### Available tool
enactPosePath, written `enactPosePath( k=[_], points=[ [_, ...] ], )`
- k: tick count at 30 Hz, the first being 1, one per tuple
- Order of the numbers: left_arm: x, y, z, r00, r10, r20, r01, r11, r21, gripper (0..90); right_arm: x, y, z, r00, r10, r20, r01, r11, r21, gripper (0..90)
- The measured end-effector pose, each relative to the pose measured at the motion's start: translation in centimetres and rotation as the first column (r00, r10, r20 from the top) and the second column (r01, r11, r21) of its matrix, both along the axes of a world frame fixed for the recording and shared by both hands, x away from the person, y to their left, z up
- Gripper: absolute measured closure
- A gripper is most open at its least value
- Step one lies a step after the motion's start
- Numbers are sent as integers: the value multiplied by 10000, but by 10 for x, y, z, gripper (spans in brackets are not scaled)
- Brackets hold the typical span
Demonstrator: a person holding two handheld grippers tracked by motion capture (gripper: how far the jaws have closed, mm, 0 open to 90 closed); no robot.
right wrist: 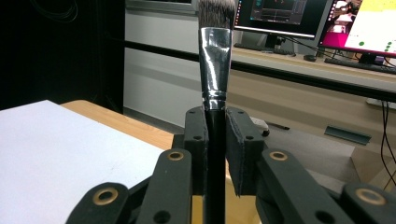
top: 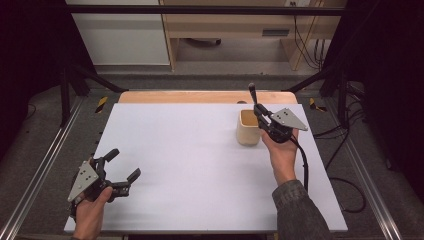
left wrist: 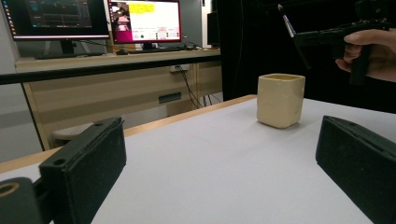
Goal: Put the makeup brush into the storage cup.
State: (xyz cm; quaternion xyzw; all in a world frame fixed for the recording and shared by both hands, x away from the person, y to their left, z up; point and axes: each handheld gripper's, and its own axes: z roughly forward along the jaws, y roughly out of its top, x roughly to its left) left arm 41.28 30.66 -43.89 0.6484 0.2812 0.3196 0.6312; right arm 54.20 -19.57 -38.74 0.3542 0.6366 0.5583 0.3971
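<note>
A black-handled brush (top: 252,92) with a silver ferrule and dark bristles (right wrist: 215,56) stands upright, bristles up, in my right gripper (top: 260,114), whose pads are shut on its handle (right wrist: 216,121). It hangs just above and behind a beige square cup (top: 248,131) at the table's far right. From the left gripper view the cup (left wrist: 280,100) stands upright, with the brush (left wrist: 289,28) and the right gripper (left wrist: 327,37) above it to the right. My left gripper (top: 126,162) rests low at the table's near left, open (left wrist: 222,161), with nothing between its jaws.
A white mat (top: 190,165) covers the table, with a wooden edge (top: 200,97) at the back. Metal rails (top: 45,165) run along the left side and cables (top: 345,185) lie at the right. Beyond the table stands a desk (left wrist: 116,60) with monitors (left wrist: 144,21).
</note>
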Motion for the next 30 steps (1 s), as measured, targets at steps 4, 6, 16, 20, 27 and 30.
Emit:
enactPosePath(
  k=[4,6,16,20,27,30],
  points=[
    [0,0,0,10000,-14,6,14,10000,7,12,1,0,-1,10000,27,34,-27,10000,-21,793],
    [0,0,0,10000,-25,12,25,10000,19,12,1,0,-2,10000,17,47,-17,10000,-9,793],
    [0,-2,-1,9999,-115,-1,115,9999,58,12,8,-1,-6,10000,-28,12,28,9998,177,793],
    [1,-2,-1,9999,-123,-30,123,9999,106,12,10,1,-8,10000,-3,-30,4,9998,193,793],
    [1,-2,-1,9999,-151,-41,151,9998,134,12,14,3,-12,10000,-42,-11,42,9998,182,793],
    [1,-2,-1,9999,-160,-51,161,9998,135,12,15,3,-12,10000,-50,-10,50,9998,180,793]
  ],
)
